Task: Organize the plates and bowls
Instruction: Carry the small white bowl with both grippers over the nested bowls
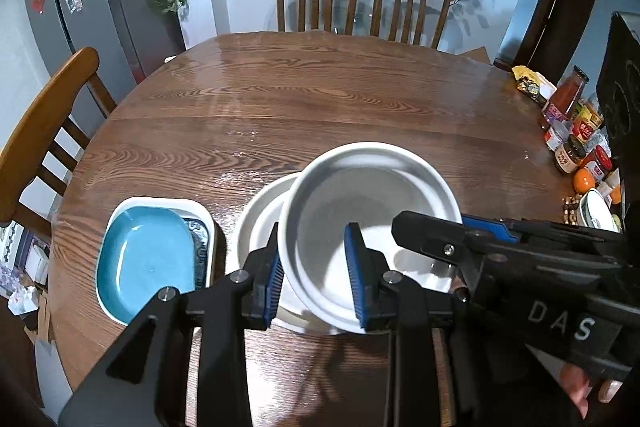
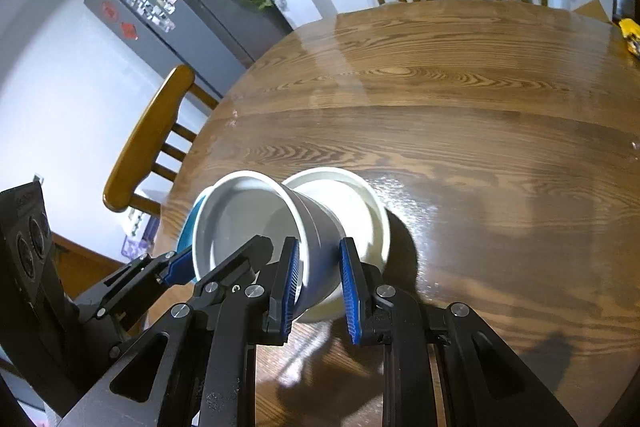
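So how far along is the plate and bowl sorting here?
Done: the blue plate sits nested in the white tray. In hand: both grippers carry the white bowl over the white plate. Left: setting it down.

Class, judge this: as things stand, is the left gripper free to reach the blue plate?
Probably not yet: the left gripper is shut on the white bowl's rim, shared with the right gripper. The blue plate itself lies uncovered nearby.
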A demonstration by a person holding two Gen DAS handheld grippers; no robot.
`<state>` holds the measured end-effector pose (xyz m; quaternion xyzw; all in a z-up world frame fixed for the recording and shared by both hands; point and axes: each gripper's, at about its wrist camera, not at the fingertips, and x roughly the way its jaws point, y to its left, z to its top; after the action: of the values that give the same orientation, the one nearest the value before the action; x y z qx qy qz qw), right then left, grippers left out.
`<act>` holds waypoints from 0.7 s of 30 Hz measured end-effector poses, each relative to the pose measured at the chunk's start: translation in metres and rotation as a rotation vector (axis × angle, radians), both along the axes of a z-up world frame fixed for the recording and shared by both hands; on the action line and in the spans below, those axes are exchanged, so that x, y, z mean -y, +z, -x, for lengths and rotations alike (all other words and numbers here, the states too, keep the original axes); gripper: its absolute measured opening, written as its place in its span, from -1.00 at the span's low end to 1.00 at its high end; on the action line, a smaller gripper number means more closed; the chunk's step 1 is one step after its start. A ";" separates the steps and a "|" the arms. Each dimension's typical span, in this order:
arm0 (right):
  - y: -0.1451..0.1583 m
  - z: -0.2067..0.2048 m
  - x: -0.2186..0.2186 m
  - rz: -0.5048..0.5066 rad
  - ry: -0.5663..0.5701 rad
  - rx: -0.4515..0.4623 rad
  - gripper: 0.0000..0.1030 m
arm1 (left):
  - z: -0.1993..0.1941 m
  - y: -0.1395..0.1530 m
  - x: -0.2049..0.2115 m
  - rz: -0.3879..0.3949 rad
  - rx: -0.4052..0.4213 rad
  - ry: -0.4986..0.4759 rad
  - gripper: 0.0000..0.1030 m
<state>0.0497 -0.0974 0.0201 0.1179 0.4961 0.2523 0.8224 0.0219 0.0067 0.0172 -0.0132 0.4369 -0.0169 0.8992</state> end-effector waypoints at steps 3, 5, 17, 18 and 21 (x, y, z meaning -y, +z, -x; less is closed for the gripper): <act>-0.001 -0.004 -0.006 0.007 0.006 0.004 -0.56 | -0.003 -0.001 -0.007 -0.003 -0.002 -0.002 -0.51; -0.001 -0.005 -0.009 0.011 0.006 0.003 -0.56 | -0.005 -0.001 -0.009 -0.002 -0.006 -0.004 -0.51; -0.006 -0.012 -0.020 0.044 -0.002 -0.025 -0.56 | -0.017 -0.011 -0.020 0.023 -0.054 -0.032 -0.51; -0.008 -0.013 -0.021 0.046 -0.002 -0.028 -0.56 | -0.017 -0.012 -0.020 0.022 -0.057 -0.033 -0.51; -0.011 -0.015 -0.023 0.049 -0.003 -0.037 -0.56 | -0.020 -0.015 -0.022 0.026 -0.071 -0.036 -0.51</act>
<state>0.0647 -0.0742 0.0091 0.1031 0.5171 0.2365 0.8161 0.0420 0.0283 0.0021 -0.0176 0.4683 -0.0384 0.8826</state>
